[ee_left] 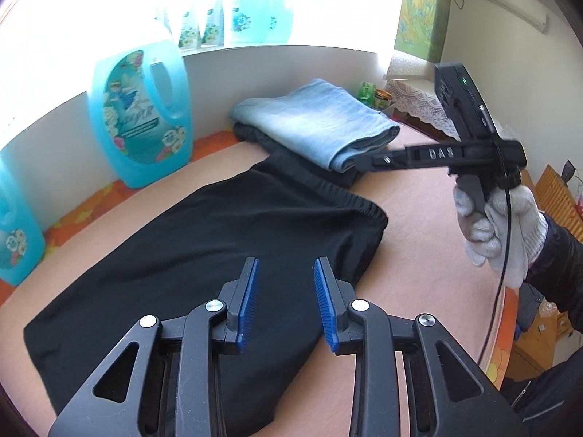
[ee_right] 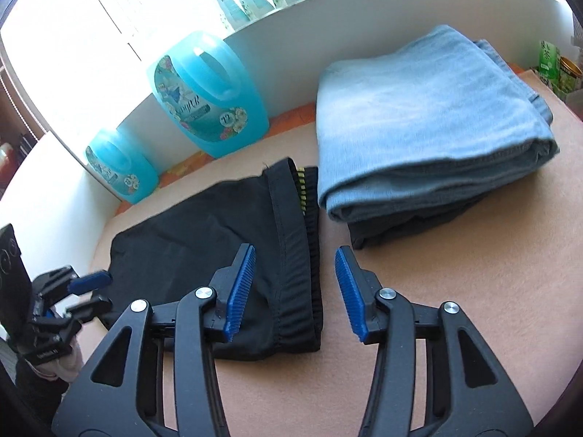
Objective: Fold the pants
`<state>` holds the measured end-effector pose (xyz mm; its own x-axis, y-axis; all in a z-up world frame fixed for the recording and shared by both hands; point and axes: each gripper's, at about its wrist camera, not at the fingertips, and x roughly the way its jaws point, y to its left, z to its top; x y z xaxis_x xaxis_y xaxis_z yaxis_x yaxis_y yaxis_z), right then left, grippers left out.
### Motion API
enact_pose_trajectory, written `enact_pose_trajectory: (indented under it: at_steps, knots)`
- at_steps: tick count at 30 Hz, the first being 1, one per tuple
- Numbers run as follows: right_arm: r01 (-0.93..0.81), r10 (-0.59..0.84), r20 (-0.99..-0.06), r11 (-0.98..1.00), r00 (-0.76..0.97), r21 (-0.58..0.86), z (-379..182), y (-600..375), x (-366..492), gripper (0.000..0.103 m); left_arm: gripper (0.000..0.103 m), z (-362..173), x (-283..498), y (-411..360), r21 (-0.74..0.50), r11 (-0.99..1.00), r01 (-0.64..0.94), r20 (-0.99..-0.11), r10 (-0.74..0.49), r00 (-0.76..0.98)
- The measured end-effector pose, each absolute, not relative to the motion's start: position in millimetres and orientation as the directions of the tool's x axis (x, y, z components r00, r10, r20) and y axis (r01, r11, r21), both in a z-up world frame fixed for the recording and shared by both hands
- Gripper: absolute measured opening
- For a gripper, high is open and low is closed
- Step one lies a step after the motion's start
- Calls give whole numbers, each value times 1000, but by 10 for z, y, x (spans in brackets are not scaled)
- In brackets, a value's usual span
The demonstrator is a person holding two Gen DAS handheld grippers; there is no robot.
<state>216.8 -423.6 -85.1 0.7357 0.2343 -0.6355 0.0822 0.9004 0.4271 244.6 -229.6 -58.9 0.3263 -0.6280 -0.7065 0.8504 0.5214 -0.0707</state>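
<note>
— Across the middle of both views we have the black soft-fabric pants (ee_left: 204, 255) lying flat and folded on the pinkish-beige felt table cover (ee_left: 419, 218). Where do our claws stand to them?

— Our left gripper (ee_left: 286, 304) hangs above the cloth at lower centre of its view, blue pads spread, nothing between them. Our right gripper (ee_right: 295, 291) is also spread and empty; the ribbed elastic waistband (ee_right: 309, 247) runs up the frame through the gap between its fingers, untouched.

— And the long axis?

— From the left wrist view it runs from lower left up to the waistband at middle right. So the waistband end lies nearer our right hand, the far folded end nearer our left.

— What sits beyond?

— At upper right, a stack: folded light-blue denim jeans (ee_right: 430, 116) atop a dark folded garment (ee_right: 411, 229), just past the waistband. Turquoise detergent jugs (ee_right: 211, 94) line the white wall at upper left.

— We judge the next fold goes along that axis, one end carried over the other, each claw taking its own end.
</note>
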Motion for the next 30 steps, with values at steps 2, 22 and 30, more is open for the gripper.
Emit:
enact_pose_trajectory:
  at_steps: [2,22,30]
  knots:
    - [31,244,-649,924,721,381,-672,-4271,2409,49,39,-617,2367,-2524,-61,484,873,-697,-647,309]
    - [-171,361,-813,932,456,318,-1189,-4045,3805,45,44,-1235,2071,-3574,99,309,946,-763,-587,271]
    - [-108,258,-837,966,483,235,-1106,-4196,3723,8,50,-1263,2046,-3670,153,289,945,-759,-579,300]
